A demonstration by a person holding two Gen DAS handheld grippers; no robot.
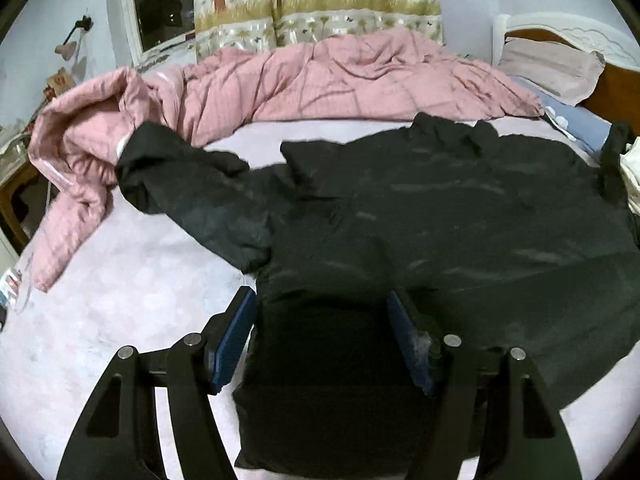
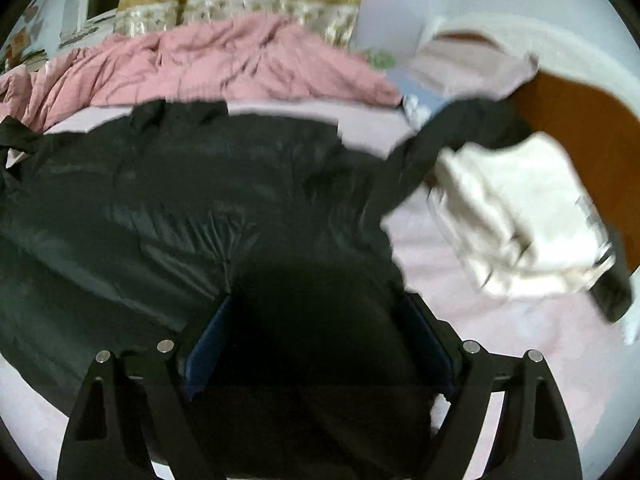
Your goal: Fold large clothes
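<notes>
We see the bed under its pale pink sheet, a pink quilt bunched along the far side. The black jacket lies spread flat across the sheet. Folded white clothes sit beside its sleeve. Our left gripper and right gripper hover over the hem, jaws open, holding nothing.

Black jacket, pink checked quilt, pale pink sheet, cream folded cloth.
</notes>
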